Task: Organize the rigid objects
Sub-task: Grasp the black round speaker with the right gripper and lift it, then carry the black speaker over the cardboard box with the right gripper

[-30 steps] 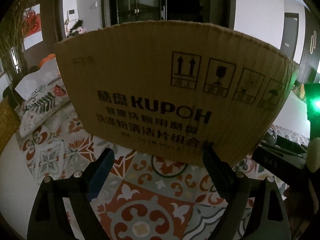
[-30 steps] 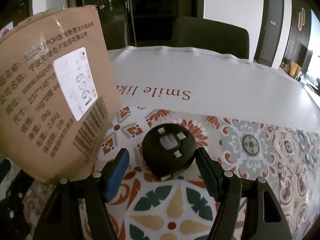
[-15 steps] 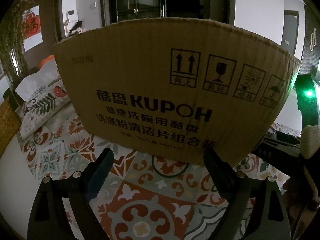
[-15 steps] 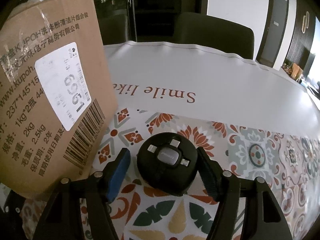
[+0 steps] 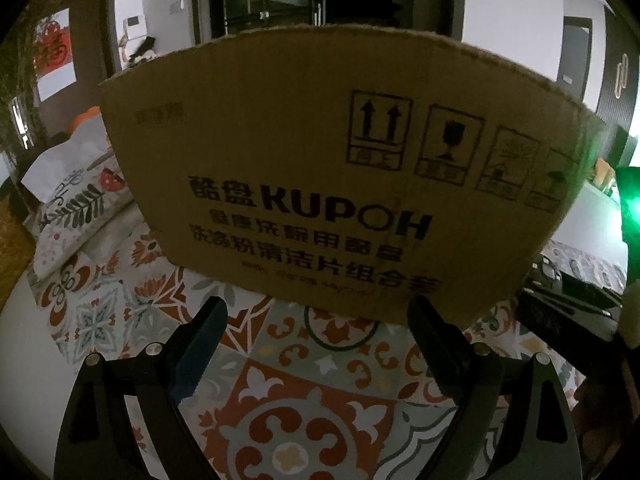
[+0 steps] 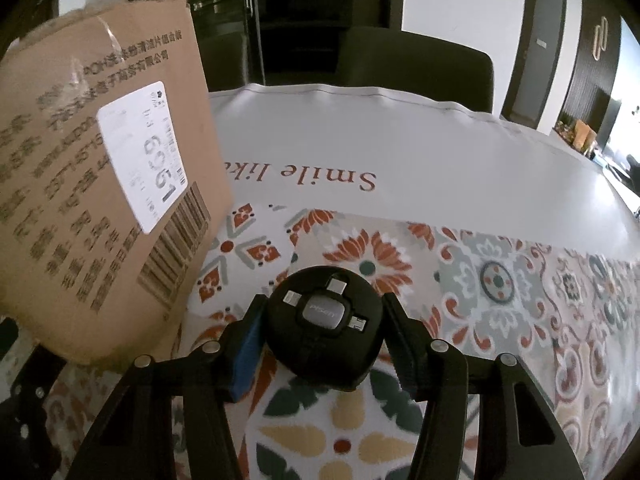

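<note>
Two claws over patterned desk (image 6: 500, 280): right claw (image 6: 322, 322) clamped on black round disc (image 6: 322, 320), just beside carton (image 6: 100, 184); left claw (image 5: 316, 332) spread apart, empty, facing carton (image 5: 320, 168).

Home dining room (tablecloth (image 6: 420, 152), chair (image 6: 416, 68))

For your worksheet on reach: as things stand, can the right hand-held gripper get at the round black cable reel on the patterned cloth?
Probably yes. The round black cable reel already sits between the fingers of the right hand-held gripper, nothing lies between them, and the cardboard box stands off to its left.
</note>
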Demonstrator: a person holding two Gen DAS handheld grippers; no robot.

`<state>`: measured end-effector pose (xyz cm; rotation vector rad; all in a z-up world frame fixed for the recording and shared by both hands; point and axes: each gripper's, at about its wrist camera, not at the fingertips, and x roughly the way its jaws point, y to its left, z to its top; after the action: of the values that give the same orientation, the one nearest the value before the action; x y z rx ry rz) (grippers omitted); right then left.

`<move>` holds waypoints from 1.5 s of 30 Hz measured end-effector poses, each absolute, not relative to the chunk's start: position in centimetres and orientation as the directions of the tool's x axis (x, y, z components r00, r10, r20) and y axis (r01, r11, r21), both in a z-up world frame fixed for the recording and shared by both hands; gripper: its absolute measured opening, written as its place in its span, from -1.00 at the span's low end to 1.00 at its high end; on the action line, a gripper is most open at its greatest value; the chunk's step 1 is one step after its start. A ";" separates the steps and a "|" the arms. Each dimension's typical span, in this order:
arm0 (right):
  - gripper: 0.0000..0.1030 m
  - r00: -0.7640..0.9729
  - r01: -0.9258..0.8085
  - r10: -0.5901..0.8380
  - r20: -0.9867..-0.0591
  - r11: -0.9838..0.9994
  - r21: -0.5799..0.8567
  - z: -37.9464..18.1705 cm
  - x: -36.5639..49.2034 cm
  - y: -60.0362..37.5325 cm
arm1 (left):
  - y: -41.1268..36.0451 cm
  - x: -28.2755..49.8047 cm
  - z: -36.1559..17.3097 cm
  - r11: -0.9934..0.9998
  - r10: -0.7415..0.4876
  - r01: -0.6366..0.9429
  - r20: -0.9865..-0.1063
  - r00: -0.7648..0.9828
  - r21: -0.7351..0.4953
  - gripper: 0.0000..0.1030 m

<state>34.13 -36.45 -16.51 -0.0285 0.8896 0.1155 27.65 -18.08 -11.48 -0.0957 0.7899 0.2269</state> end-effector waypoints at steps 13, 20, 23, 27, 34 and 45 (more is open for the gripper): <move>0.10 0.657 -0.064 0.071 -0.750 0.997 0.038 -13.9 29.5 -36.7 | -17.6 26.0 -10.0 0.984 0.126 -0.176 -0.692 0.711 -0.002 0.79; 0.10 0.684 -0.048 0.064 -0.727 0.998 0.043 -11.8 26.9 -35.8 | -16.8 24.7 -8.2 0.989 0.109 -0.151 -0.674 0.731 -0.004 0.79; 0.10 0.700 -0.043 0.053 -0.712 0.999 0.032 -10.7 26.0 -35.3 | -16.5 24.2 -7.4 0.990 0.106 -0.142 -0.665 0.739 0.000 0.79; 0.10 0.718 -0.048 0.061 -0.693 0.998 0.037 -9.3 24.8 -34.6 | -15.8 23.4 -6.2 0.992 0.093 -0.128 -0.649 0.755 -0.007 0.79; 0.10 0.749 -0.050 0.065 -0.659 0.998 0.042 -6.9 23.1 -33.1 | -14.8 22.1 -3.6 0.993 0.101 -0.112 -0.620 0.778 0.022 0.79; 0.10 0.797 -0.083 0.097 -0.596 0.995 0.051 -3.3 21.5 -30.2 | -12.1 21.1 -0.4 0.994 0.095 -0.107 -0.599 0.795 0.015 0.79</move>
<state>21.51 -30.16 -3.26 0.0226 0.6405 0.0963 21.11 -12.09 -0.45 -0.0205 0.6423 0.1085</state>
